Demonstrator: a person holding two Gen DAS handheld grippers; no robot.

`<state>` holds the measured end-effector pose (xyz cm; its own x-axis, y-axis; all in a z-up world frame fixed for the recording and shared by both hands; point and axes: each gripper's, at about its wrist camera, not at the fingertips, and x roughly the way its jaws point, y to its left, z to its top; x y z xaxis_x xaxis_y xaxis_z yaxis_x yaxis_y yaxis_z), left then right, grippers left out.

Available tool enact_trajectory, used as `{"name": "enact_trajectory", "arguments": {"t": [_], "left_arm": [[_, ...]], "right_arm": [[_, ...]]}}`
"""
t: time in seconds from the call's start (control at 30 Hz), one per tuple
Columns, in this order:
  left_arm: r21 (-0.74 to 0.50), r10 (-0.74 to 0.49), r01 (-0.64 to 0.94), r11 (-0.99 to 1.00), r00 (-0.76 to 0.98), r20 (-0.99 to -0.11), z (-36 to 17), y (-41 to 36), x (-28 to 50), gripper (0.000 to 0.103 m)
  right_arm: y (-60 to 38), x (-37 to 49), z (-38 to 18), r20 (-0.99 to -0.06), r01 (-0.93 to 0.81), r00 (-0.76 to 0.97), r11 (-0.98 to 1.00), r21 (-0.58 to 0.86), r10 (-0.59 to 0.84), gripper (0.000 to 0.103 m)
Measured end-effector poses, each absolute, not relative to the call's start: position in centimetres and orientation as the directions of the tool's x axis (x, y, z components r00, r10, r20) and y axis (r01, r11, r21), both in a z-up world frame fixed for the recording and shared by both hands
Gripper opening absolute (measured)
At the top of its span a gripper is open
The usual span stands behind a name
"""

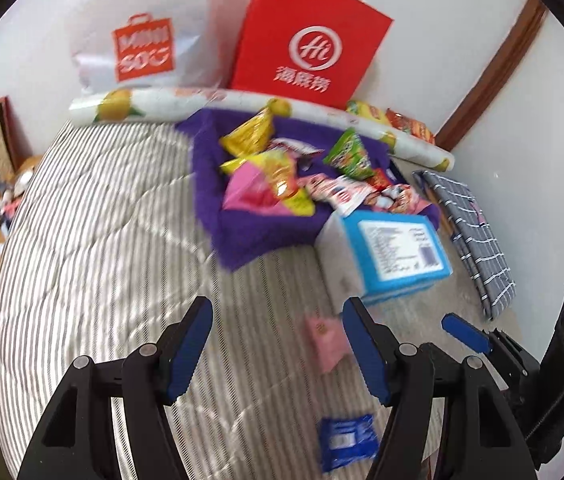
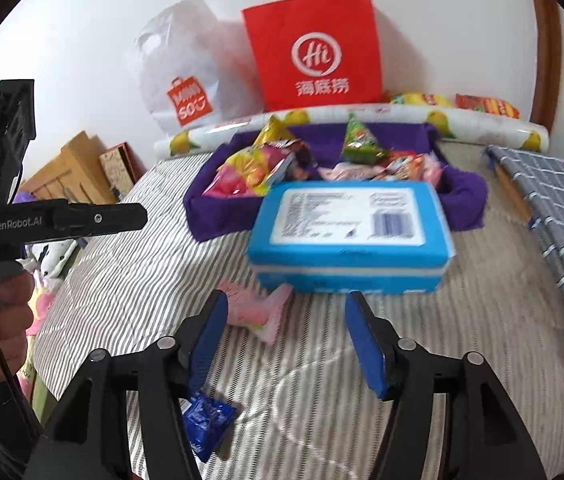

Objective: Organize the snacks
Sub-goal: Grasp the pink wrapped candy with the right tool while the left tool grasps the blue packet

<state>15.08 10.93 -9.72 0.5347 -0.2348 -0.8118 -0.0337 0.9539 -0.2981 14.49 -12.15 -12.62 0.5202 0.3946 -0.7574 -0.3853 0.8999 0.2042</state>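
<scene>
Left wrist view is showing the left gripper (image 1: pixel 277 344) hanging over a striped quilt (image 1: pixel 93 240), its jaws standing apart with nothing between them. A pink packet (image 1: pixel 326 342) is lying just beside its right finger, and a small blue packet (image 1: pixel 346 442) is lying nearer the camera. A blue box (image 1: pixel 398 254) is resting flat against a purple tray (image 1: pixel 241 236) of snacks, its long axis running across the right wrist view. The right gripper (image 2: pixel 286 340) is also standing open and empty before the box.
</scene>
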Motion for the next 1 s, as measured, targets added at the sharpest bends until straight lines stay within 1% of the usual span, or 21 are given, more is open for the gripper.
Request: {"name": "enact_trajectory", "arguments": {"t": [0.3, 0.47, 0.5, 0.57, 0.6, 0.73, 0.87, 1.0], "left_arm": [[-0.34, -0.24, -0.103, 0.935, 0.523, -0.818, -12.0, 14.1, 13.1, 0.066], [-0.339, -0.24, -0.108, 0.934, 0.512, -0.825, -12.9, 14.3, 12.8, 0.066], [-0.34, -0.242, -0.108, 0.934, 0.509, -0.826, -13.1, 14.4, 12.8, 0.066], [-0.341, -0.245, -0.109, 0.934, 0.501, -0.83, -13.5, 14.5, 12.8, 0.066], [-0.341, -0.245, -0.11, 0.934, 0.497, -0.832, -13.7, 14.6, 12.8, 0.066], [-0.342, -0.249, -0.11, 0.933, 0.487, -0.837, -14.3, 14.9, 12.7, 0.066], [-0.345, -0.25, -0.121, 0.931, 0.477, -0.843, -15.2, 15.7, 12.3, 0.066], [-0.353, -0.249, -0.151, 0.923, 0.464, -0.85, -16.2, 16.6, 12.1, 0.066]], "right_arm": [[-7.9, 14.5, -14.2, -0.746, -0.491, 0.504, 0.855, 0.167, 0.435, 0.061], [-6.9, 15.8, -15.5, -0.803, -0.438, 0.472, 0.887, 0.147, 0.365, 0.062], [-7.1, 15.9, -15.7, -0.806, -0.423, 0.461, 0.89, 0.167, 0.37, 0.062], [-7.2, 16.0, -16.1, -0.806, -0.407, 0.444, 0.89, 0.207, 0.391, 0.073], [-7.1, 16.0, -16.3, -0.806, -0.402, 0.44, 0.89, 0.216, 0.395, 0.074], [-6.1, 16.4, -17.6, -0.832, -0.381, 0.436, 0.908, 0.175, 0.343, 0.075], [-5.2, 16.8, -18.9, -0.851, -0.38, 0.401, 0.907, 0.182, 0.338, 0.075], [-4.4, 16.6, -19.2, -0.85, -0.385, 0.426, 0.912, 0.139, 0.309, 0.077]]}}
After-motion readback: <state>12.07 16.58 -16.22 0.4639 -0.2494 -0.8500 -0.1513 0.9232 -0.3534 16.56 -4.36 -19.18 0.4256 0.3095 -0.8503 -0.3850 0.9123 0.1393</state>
